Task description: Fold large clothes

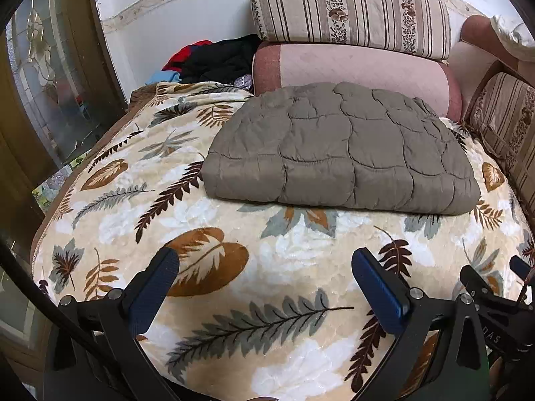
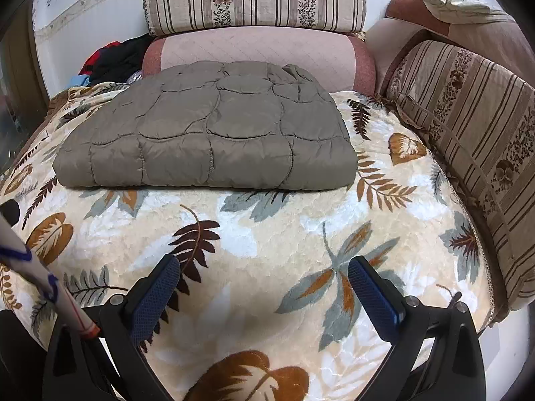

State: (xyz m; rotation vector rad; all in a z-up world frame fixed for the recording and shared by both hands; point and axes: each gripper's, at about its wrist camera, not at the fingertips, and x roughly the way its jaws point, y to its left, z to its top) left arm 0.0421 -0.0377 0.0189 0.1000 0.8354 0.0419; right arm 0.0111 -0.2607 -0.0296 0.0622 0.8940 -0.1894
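We saw the grey-brown quilted garment (image 1: 341, 153) lying folded into a thick, flat rectangle on the far half of the bed, resting on the leaf-patterned blanket (image 1: 284, 267) that covered the mattress. Its near edge ran straight across, and its far edge lay just in front of a pink bolster (image 1: 367, 70) at the head of the bed. On top of that bolster sat a striped, flowered cushion (image 1: 351, 10). Another striped cushion (image 2: 468, 133) stood along the right side of the bed, beside the blanket's right border. In the far left corner, against the white wall, a loose heap of black, red and blue clothes (image 1: 214, 56) lay behind the blanket.

The left gripper (image 1: 264, 267) hovered over the near part of the blanket, its blue-padded fingers (image 1: 157, 287) spread wide and holding nothing. The right gripper (image 2: 264, 270) hung likewise over the near blanket, its fingers (image 2: 374, 297) wide apart and empty. Both were well apart from the folded garment (image 2: 207, 133), which neither touched. In the left wrist view, part of the right gripper showed at the near right edge. In the right wrist view, a white stick with blue marks and a red tip (image 2: 46, 284) crossed the near left corner; we could not tell what it was.
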